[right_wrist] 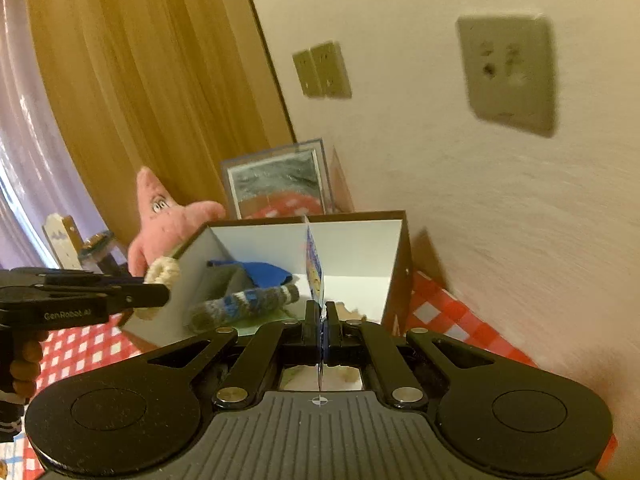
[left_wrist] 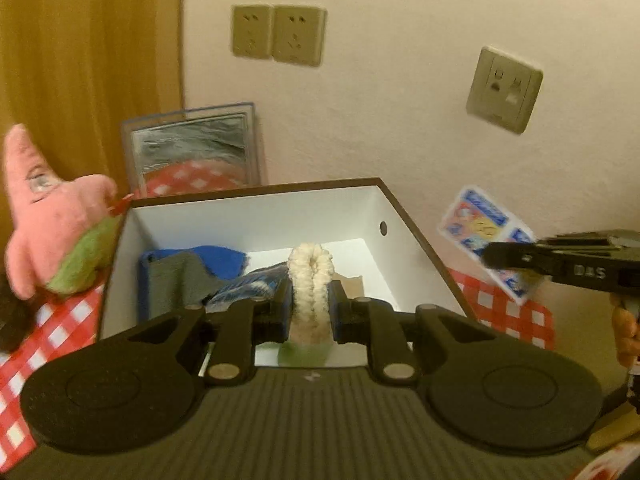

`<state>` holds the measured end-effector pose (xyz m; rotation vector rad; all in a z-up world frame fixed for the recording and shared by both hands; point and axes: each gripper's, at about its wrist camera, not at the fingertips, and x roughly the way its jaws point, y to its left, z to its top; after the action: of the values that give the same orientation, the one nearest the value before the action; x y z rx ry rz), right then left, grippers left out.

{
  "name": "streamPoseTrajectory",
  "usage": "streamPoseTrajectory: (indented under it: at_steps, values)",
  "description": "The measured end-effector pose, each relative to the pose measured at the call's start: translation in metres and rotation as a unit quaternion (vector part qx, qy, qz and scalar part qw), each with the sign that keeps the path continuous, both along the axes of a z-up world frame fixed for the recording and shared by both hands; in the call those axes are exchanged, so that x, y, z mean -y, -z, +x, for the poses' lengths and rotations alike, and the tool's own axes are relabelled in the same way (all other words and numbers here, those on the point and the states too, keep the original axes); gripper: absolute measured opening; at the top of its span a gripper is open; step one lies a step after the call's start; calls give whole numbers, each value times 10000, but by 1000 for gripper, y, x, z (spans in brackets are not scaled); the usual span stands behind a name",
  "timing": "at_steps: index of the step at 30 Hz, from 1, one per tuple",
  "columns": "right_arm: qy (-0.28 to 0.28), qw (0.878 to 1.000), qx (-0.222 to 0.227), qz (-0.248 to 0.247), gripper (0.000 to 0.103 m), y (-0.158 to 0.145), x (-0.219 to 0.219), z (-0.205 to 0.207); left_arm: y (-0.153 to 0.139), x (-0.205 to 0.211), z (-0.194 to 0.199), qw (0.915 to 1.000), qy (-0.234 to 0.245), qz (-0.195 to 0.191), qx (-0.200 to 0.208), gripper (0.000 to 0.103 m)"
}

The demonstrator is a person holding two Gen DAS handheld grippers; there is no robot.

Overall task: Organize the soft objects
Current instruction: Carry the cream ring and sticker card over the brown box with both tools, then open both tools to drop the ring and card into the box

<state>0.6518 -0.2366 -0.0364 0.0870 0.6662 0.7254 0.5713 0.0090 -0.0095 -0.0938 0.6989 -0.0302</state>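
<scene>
The open white-walled cardboard box (left_wrist: 256, 216) lay clear at its right half; crumpled blue and grey cloths (left_wrist: 192, 276) filled its nine o'clock side, the pink star-shaped plush toy (left_wrist: 48, 216) crowding the rim there.

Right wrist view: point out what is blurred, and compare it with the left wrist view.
Right wrist view: the wall socket and the plaster around it are streaked, while the box stays fairly crisp. Left wrist view: the single socket is slightly smeared, and the pink starfish plush is soft-edged.

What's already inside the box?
The box holds a blue cloth, a grey cloth and a striped sock. Its floor beneath them is covered; the right part is bare white.
</scene>
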Motion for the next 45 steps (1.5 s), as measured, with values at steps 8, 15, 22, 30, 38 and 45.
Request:
streamPoseTrajectory:
  at_steps: [8,15,22,30,38,45]
  values:
    - [3,9994,-268,-221,1,32,-34,65,33,-6,76,9991,164,-39,-382,17]
    - [146,9994,-300,-94,1,44,-47,93,44,-9,123,9993,57,80,-361,48]
    - [203,9996,-178,-35,54,51,-57,104,42,-18,132,9990,-37,213,-389,61]
    - [101,9998,-146,-81,57,49,-50,93,41,-30,101,9974,-382,119,-591,61]
    - [293,9994,-110,156,59,32,-18,61,20,-33,40,9961,-737,-58,-484,61]
    - [785,9960,-46,434,59,7,21,8,-3,-27,-30,9956,-895,-129,-259,61]
